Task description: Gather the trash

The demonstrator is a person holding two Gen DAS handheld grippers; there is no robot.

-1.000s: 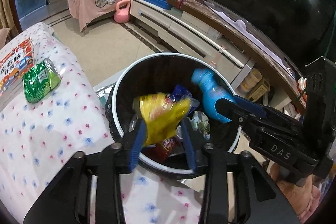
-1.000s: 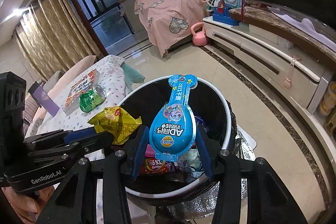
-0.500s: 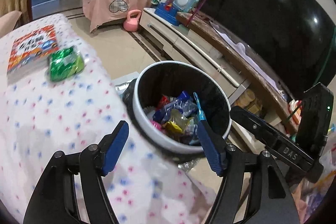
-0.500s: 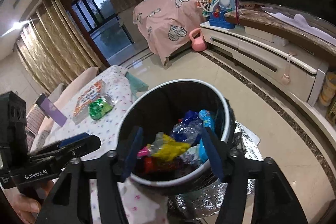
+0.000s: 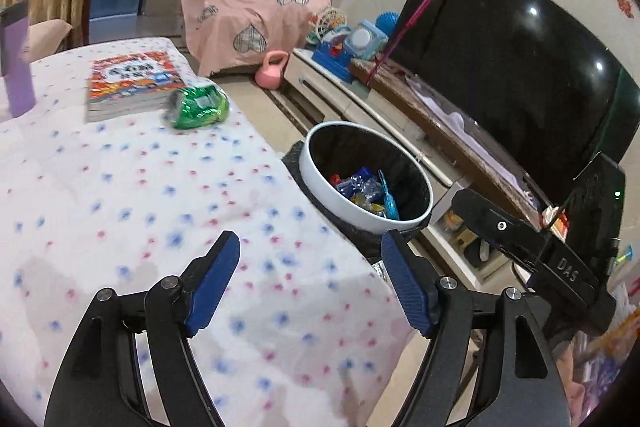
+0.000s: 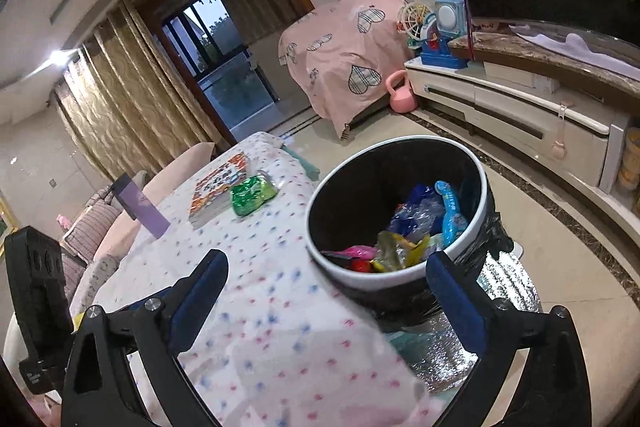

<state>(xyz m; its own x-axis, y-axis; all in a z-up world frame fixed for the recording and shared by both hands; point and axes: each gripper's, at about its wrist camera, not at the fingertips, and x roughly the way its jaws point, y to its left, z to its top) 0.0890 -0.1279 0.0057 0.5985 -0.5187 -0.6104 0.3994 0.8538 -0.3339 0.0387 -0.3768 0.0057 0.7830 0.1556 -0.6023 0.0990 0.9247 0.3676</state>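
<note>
Nearest, the left gripper [image 5: 310,253] and the right gripper [image 6: 326,277] hang over the spotted counter [image 5: 132,211], both with jaws opening and nothing between them. The right gripper's body reads "DAS" in the left view. Just beside the counter's edge stands the trash bin [image 6: 400,277], holding crumpled wrappers [image 6: 404,235] and a blue packet [image 6: 451,211]. Farther along the counter, a green snack bag [image 5: 198,106] lies touching a picture book [image 5: 130,83], its title too blurred to read.
</note>
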